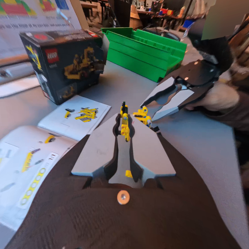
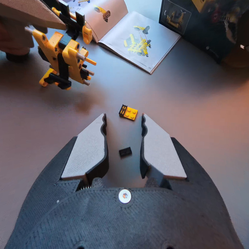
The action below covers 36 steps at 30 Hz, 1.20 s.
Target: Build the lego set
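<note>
Yellow plate with a black grille piece stuck on one end (image 2: 128, 112) is what the next move hangs on, I reckon. It lies flat on the grey bench (image 2: 175, 107) just ahead of the right tool (image 2: 124, 117), pretty much on the centre line between the two tips and a touch toward the right-hand finger. Its long axis runs slantwise across the tool's line, grille end toward the left finger, so the fingers would close roughly along its length unless the wrist twists a bit. Right tool is wide apart with nothing in it. A small black tile (image 2: 125, 151) sits further back, down in the gap between the fingers, closer to the palm than the plate is.

Left tool (image 1: 123, 118) is clamped together on the half-built yellow and black model (image 1: 125, 121), holding it up off the bench. From the right wrist view that model (image 2: 63, 60) hangs ahead and off to the left, well apart from the plate.

So the right side is clearly nearer the loose bits, and my guess is it goes forward a little and down for the plate. Instruction booklet (image 2: 138, 40) lies open beyond it, box (image 2: 202, 33) far right.
</note>
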{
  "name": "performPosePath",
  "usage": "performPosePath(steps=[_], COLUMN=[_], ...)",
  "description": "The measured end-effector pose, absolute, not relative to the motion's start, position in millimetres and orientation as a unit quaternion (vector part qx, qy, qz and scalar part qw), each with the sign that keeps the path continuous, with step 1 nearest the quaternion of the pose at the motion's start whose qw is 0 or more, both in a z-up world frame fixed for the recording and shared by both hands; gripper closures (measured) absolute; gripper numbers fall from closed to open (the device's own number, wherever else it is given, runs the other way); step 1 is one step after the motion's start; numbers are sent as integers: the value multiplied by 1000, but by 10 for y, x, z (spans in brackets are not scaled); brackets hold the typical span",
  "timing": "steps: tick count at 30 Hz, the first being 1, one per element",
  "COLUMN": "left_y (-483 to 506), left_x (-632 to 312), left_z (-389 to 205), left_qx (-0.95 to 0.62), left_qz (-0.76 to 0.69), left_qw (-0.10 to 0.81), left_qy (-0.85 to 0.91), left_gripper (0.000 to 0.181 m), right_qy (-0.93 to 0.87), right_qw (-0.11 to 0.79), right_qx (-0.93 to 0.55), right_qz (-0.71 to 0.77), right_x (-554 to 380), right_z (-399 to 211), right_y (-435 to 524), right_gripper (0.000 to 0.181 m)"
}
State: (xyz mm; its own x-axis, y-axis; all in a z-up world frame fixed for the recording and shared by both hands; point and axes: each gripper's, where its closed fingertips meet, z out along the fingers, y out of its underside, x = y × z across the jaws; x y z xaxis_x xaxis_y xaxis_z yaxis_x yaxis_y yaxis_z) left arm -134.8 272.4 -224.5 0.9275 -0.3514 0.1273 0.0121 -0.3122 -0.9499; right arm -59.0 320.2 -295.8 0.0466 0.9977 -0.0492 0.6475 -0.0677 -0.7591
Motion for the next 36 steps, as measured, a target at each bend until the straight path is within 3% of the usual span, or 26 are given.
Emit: performPosePath(steps=[5, 13, 26, 36], left_y=[2736, 2731, 2714, 2723], left_x=[-1312, -1365, -1216, -1227], left_z=[-2263, -2308, -2312, -2321], left_qx=[-789, -760, -729, -732], left_qz=[-59, 112, 159, 152], left_qw=[588, 583, 586, 586], left_qy=[168, 265, 317, 311], left_gripper=[174, 174, 174, 174], right_qy=[-640, -734, -722, -706], right_qw=[305, 288, 300, 297], right_qx=[-647, -538, -554, -561], right_qz=[282, 299, 286, 315], right_x=[-700, -754, -614, -537], right_z=[-2972, -2955, -2931, -2878], right_y=[3243, 2973, 2978, 3044], right_gripper=[157, 157, 146, 154])
